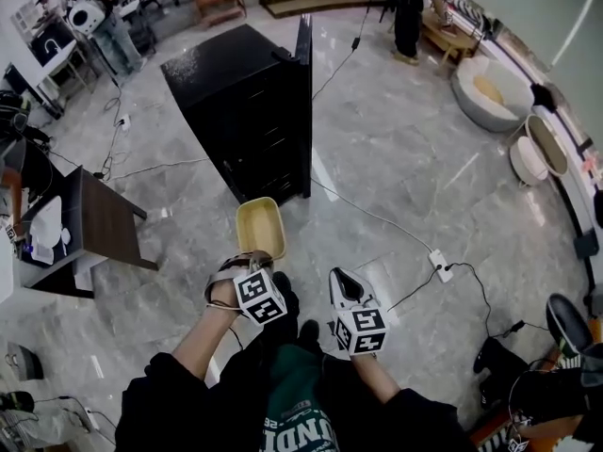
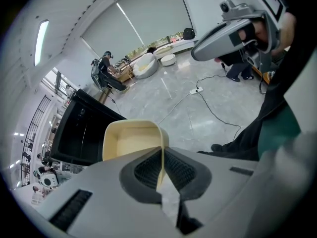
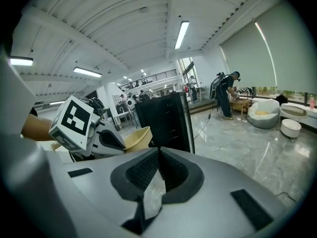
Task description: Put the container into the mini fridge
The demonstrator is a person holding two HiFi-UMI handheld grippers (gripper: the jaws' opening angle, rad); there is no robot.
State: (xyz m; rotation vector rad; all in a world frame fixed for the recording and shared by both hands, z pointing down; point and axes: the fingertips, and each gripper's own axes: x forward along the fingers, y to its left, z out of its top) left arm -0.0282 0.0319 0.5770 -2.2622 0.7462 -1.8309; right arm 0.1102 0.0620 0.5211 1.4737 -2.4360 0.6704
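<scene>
Two grippers are held out in front of the person, and only the left one carries anything. The left gripper [image 2: 161, 155] has its jaws pinched on the near wall of the cream container [image 2: 130, 142]. The container juts out ahead of the jaws, open side up, with its long axis running straight away from the gripper. Beyond its far end, ahead and a little to the left, stands the black mini fridge [image 1: 240, 92], well apart from the container. Its door [image 1: 303, 50] appears to be swung open. To the right, the right gripper [image 3: 157, 155] sits just beside the left one, jaws together on nothing. The left gripper is nearer the fridge, so the coming move looks like a plain forward carry.
</scene>
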